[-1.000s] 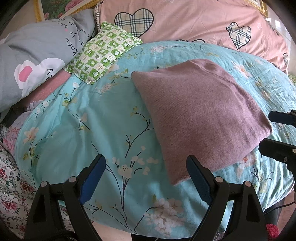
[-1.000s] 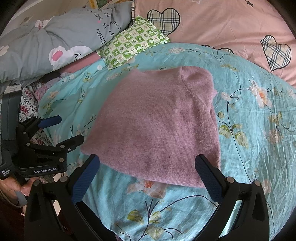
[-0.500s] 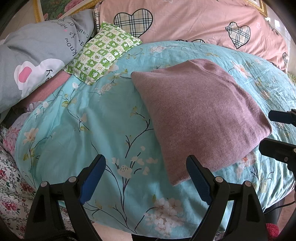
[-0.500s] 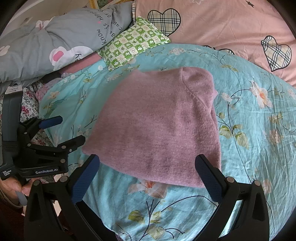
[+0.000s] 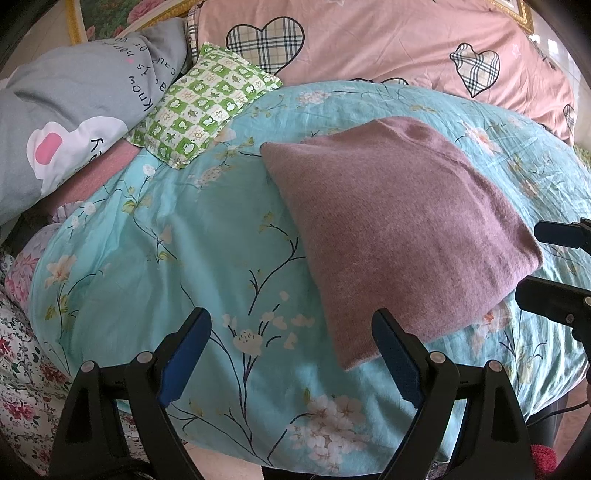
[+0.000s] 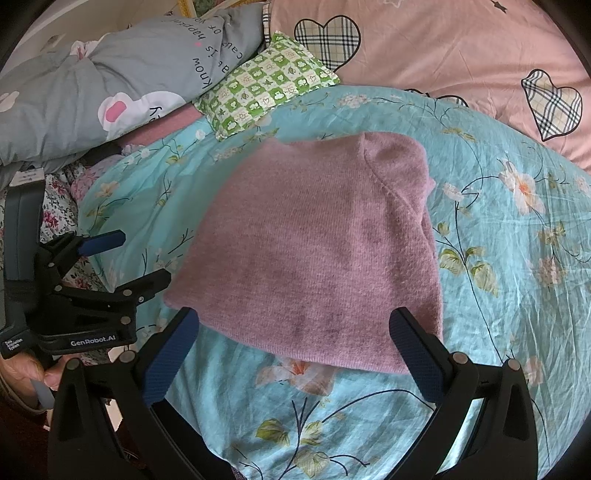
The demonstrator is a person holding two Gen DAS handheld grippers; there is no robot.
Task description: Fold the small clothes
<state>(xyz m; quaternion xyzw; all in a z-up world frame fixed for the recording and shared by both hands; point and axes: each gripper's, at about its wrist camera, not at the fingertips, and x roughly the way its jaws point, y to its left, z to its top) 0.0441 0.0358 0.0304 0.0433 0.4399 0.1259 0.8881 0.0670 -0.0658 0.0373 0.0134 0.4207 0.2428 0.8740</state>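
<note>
Floral quilt [image 5: 155,258]: 1 folded sweater [image 5: 399,229]; 2 grippers, left [image 5: 291,354] & right [image 6: 293,345], wide apart, empty.

Daylit bed [image 5: 155,236], pillows; gilt frame [image 5: 74,22], perhaps.

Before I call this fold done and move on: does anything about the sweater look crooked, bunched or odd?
Nothing much stands out. The sweater lies folded flat on the quilt, edges fairly even; only a small fold ridge near its far corner. Both the left gripper and right gripper are open, clear of it.
</note>
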